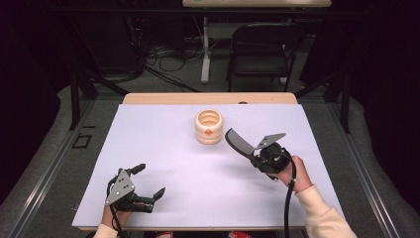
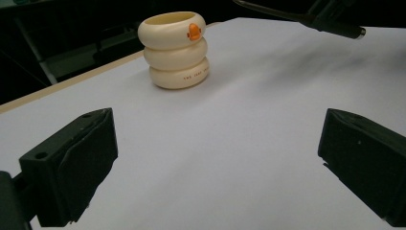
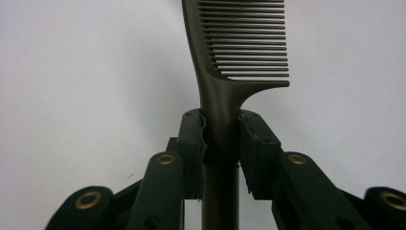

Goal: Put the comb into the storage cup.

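Wooden table (image 1: 148,98), white sheet (image 1: 163,163) covering it, cream ringed holder (image 1: 209,127) standing on the sheet

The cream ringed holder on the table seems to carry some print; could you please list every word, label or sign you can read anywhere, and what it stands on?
Small dark capitals on the lowest ring of the cream holder: too small and blurred to read.
Orange mark on its top ring: a small figure, no letters legible.
Comb, white table sheet, grippers: no text to be seen.

Ringed holder (image 1: 209,127) standing mid-tabletop (image 1: 163,148), toward far edge. Comb (image 1: 239,143) raised just right of it. Folding chair (image 1: 261,49) behind tabletop.
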Action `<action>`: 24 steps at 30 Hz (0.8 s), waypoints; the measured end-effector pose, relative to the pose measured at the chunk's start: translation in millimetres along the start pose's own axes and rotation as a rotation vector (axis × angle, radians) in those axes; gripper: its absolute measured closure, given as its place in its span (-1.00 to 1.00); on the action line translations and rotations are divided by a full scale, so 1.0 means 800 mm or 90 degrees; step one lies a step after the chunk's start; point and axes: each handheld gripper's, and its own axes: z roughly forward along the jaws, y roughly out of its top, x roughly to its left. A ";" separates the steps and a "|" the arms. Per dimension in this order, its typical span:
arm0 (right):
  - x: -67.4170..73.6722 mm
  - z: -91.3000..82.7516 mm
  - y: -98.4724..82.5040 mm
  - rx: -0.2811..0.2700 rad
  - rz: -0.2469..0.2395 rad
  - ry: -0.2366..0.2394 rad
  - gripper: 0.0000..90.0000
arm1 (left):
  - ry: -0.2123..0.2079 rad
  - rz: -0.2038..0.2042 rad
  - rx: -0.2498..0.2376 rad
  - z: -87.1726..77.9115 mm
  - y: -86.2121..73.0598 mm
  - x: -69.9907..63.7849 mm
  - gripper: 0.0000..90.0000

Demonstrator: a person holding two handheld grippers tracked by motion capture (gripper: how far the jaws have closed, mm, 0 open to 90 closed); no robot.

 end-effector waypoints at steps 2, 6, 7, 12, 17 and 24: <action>0.000 0.000 0.000 -0.006 0.003 0.001 0.61 | 0.000 0.001 0.000 0.000 0.000 0.000 -1.00; 0.001 -0.001 0.001 -0.020 0.006 0.001 0.61 | 0.000 0.001 0.000 0.000 0.000 0.000 -1.00; 0.001 -0.001 0.001 -0.022 0.008 0.001 0.61 | 0.000 0.000 -0.001 0.000 0.000 0.000 -1.00; 0.000 -0.001 0.001 -0.040 0.013 0.001 0.61 | 0.001 -0.002 -0.002 0.000 0.000 0.000 -1.00; 0.001 -0.002 0.001 -0.050 0.013 0.001 0.61 | 0.002 -0.003 -0.003 0.001 0.000 0.000 -1.00; 0.001 -0.001 0.002 -0.065 0.010 0.001 0.61 | 0.002 -0.004 -0.003 0.001 0.000 0.000 -1.00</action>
